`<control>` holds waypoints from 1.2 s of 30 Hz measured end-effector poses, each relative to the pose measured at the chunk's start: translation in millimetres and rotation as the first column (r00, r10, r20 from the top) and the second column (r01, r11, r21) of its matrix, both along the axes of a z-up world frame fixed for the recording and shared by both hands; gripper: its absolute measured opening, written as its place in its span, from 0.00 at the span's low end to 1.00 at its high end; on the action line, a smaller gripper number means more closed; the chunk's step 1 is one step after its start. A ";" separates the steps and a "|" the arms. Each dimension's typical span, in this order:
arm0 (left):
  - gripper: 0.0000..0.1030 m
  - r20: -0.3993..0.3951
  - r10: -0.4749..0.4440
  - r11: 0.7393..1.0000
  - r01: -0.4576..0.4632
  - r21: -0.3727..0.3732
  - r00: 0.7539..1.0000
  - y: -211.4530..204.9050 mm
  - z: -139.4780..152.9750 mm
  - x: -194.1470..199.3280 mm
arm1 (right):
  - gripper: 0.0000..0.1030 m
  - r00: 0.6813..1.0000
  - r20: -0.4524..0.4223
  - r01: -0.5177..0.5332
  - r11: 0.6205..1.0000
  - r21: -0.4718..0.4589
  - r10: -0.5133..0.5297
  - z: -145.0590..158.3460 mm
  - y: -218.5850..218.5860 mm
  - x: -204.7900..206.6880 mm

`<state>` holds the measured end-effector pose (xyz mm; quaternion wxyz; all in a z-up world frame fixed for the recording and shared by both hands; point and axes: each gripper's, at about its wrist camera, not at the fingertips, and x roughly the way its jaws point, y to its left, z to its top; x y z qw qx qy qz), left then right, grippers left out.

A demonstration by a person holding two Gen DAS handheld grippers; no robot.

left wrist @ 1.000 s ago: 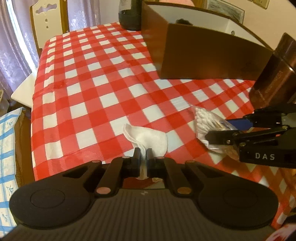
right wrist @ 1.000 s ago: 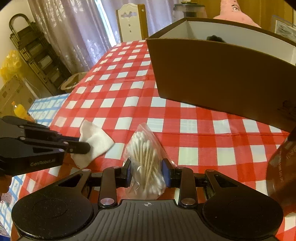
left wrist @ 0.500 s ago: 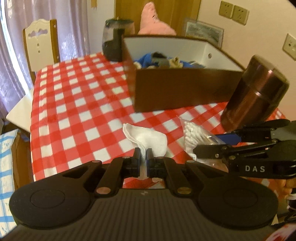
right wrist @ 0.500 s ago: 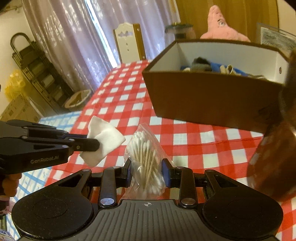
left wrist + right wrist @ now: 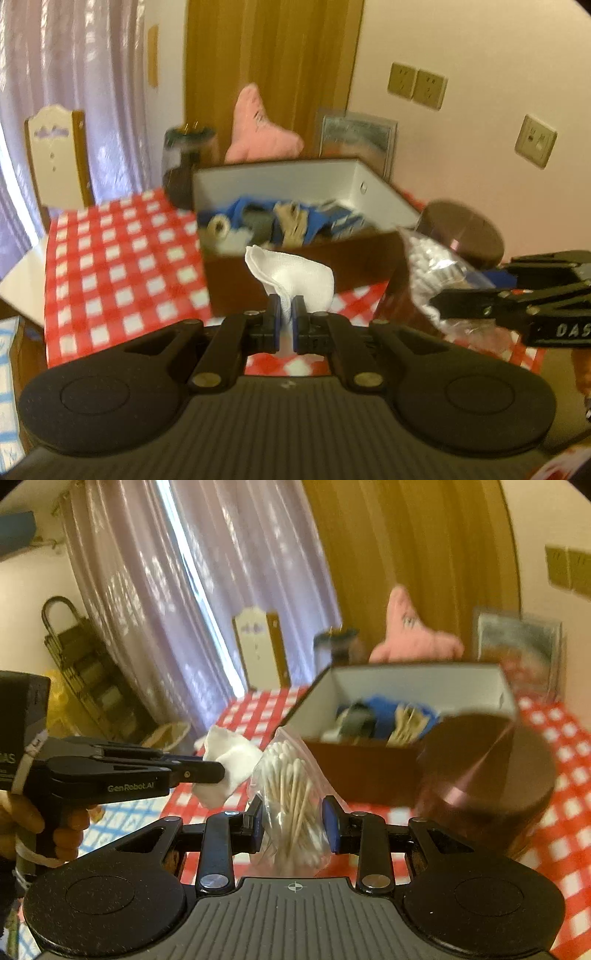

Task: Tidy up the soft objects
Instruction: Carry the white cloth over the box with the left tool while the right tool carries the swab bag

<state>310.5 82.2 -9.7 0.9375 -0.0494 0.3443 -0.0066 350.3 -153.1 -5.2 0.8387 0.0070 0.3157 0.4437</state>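
1. Left wrist view: the left gripper (image 5: 284,308) is clamped together on a white cloth pad (image 5: 295,275), which fans out upward from between its pads, lifted clear of the red-checked counter (image 5: 110,266). Straight ahead of the gripper, beyond the pad, stands the open brown box (image 5: 303,258) with blue, grey and tan soft items inside. To its right, the right gripper (image 5: 436,306) reaches in from the edge holding a clear bag of cotton swabs (image 5: 432,266). A brown canister (image 5: 469,236) stands behind that bag, just right of the box.

2. Right wrist view: the right gripper (image 5: 291,821) is partly closed, its pads pressing the sides of the bag of cotton swabs (image 5: 291,786), which stands up between them. To the left, the left gripper (image 5: 218,771) pinches the white cloth pad (image 5: 229,764), touching or just beside the bag. The box (image 5: 369,768) lies ahead and slightly right; the canister (image 5: 487,775) is close on the right, blurred.
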 end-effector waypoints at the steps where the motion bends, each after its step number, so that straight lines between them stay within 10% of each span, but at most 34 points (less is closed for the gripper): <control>1: 0.05 0.012 -0.003 1.000 0.003 0.003 1.000 -3.4 4.8 3.7 | 0.32 1.000 0.017 0.002 1.000 0.004 -0.002 6.8 -4.2 2.4; 16: 0.05 0.095 0.014 0.999 -0.017 0.040 0.995 -39.6 36.0 105.2 | 0.32 0.987 0.155 0.027 0.999 0.029 -0.031 51.3 -58.2 130.6; 36: 0.15 -0.110 0.095 0.995 -0.091 0.035 0.989 -40.2 -35.6 235.2 | 0.32 0.997 -0.015 -0.071 0.995 -0.065 0.071 -38.8 -28.5 285.8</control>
